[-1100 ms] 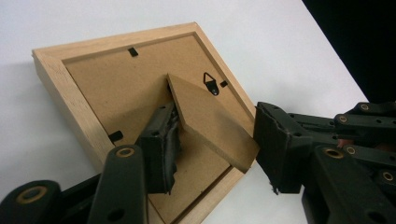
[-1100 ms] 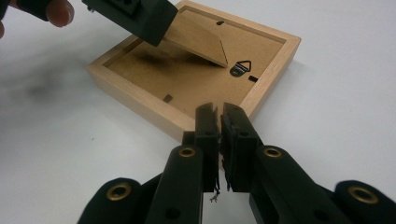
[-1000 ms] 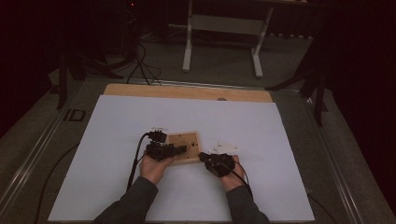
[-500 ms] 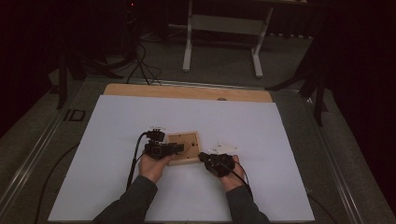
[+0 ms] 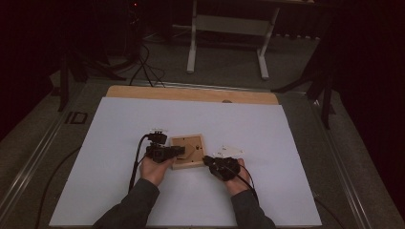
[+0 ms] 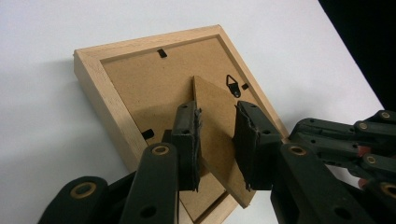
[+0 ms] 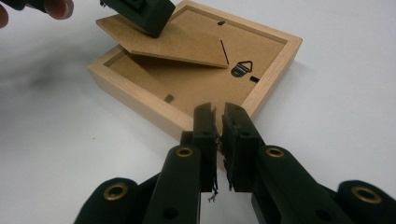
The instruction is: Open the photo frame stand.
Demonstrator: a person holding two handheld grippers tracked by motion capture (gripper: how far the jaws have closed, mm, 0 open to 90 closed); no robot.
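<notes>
My left gripper (image 6: 217,140), jaws just closing, straddles the brown fibreboard stand flap (image 6: 219,135) without visibly clamping it; my right gripper (image 7: 219,140) pinches the square pale wooden frame's (image 7: 135,95) rim.

frame (image 5: 187,151) on sheet (image 5: 119,129) | left tool (image 5: 173,152) at its left, right tool (image 5: 209,162) right
</notes>
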